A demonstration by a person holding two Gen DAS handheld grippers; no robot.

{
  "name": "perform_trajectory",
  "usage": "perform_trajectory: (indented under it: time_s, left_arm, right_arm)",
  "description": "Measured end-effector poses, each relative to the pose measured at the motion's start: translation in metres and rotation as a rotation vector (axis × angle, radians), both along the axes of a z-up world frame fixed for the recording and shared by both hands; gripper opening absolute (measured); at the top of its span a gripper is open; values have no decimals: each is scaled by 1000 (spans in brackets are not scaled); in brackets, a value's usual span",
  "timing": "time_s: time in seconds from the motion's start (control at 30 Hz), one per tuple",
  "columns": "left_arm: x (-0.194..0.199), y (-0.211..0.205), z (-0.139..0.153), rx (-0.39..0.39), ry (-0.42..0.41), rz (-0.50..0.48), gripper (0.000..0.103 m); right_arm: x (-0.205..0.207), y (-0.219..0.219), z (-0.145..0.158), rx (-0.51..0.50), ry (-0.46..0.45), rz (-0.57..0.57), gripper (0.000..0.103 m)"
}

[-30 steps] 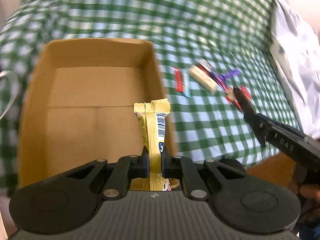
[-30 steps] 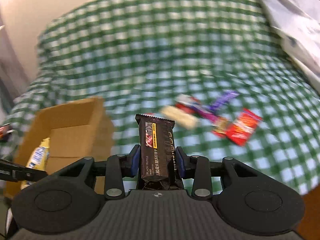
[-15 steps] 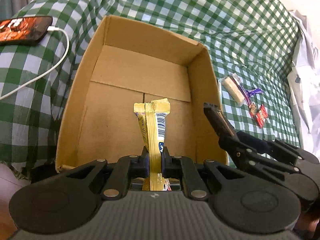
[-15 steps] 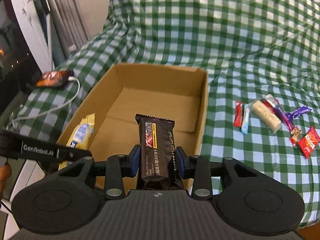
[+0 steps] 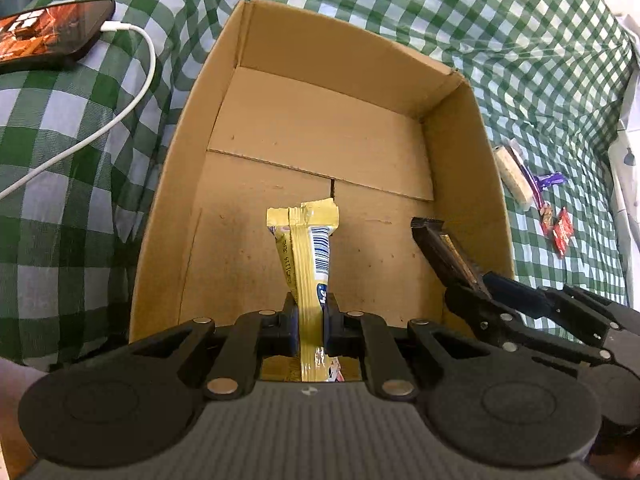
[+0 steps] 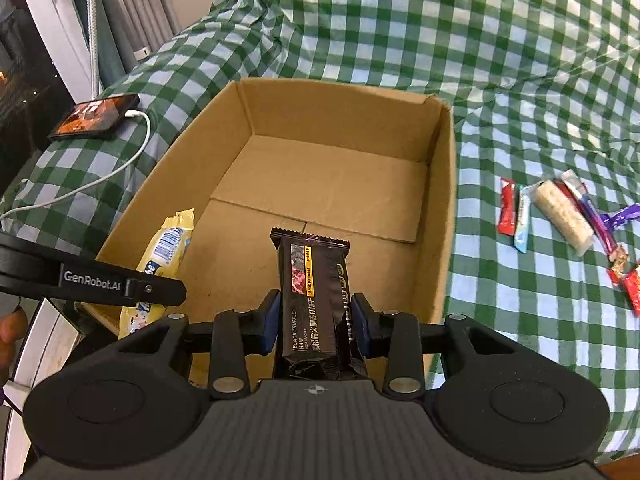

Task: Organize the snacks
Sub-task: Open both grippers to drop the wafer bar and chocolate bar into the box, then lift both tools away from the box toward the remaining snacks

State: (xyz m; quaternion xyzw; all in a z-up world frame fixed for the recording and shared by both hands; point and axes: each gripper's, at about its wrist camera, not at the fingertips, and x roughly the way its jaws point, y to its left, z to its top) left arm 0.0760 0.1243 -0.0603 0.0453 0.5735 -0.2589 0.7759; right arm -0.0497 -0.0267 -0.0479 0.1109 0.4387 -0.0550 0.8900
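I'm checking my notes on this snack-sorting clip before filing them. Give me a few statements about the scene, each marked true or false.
1. The left hand-held gripper is shut on a yellow snack packet. True.
2. The right hand-held gripper is empty. False: it is shut on a black snack bar.
3. The cardboard box already has several snacks lying on its floor. False: its floor is bare; both held snacks hang over it.
4. More snacks lie on the checked cloth beside the box. True.
5. A phone on the cloth has a white cable plugged in. True.
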Motion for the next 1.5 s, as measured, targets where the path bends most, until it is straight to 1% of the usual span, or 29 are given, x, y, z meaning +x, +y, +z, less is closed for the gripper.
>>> perform_trajectory:
  time_s: [0.13,0.27,0.33,0.37,0.4,0.43,0.47,0.5,0.57,0.67,0.77,0.93,1.1,1.23,1.5]
  left_arm:
    - [6,-7,-4,24,-21,-5,12]
    - [13,-15,-11,49,-21,-7,12]
    - [15,-17,-10,60,-48,1,14]
    - [16,-17,-8,62,-61,13,27]
    - [17,-15,-6,64,-69,28,43]
    - [18,-14,-3,72,-72,46,81]
    - [17,-10,2,76,-82,68,102]
    - [15,-6,7,66,-107,85,103]
    - [5,3,20,62,-163,84,103]
    - [-13,15,29,94,-179,88,103]
    - [-36,28,34,107,-179,95,103]
    - [-76,41,44,131,-209,100,103]
    - [-112,37,57,154,-271,76,103]
    - [-142,32,66,169,-320,57,103]
    - [-187,30,80,167,-387,25,103]
  right_arm:
    - [8,-1,-9,12,17,4,39]
    - [15,-3,-18,19,32,-1,39]
    - [17,-4,-21,25,38,-5,39]
    - [17,-6,-22,30,35,-11,41]
    - [17,-6,-21,31,26,-18,46]
    - [17,-6,-19,32,18,-20,54]
    - [16,-7,-17,31,12,-24,73]
    - [14,-7,-12,26,2,-33,84]
    - [10,-5,-4,12,-20,-23,86]
    - [-3,0,9,-14,-40,-13,92]
    - [-27,6,19,-20,-54,-10,94]
    - [-73,20,34,-40,-96,-45,97]
    - [-109,33,49,-65,-141,-60,100]
    - [-138,37,62,-92,-201,-83,102]
    - [-183,39,80,-106,-291,-120,102]
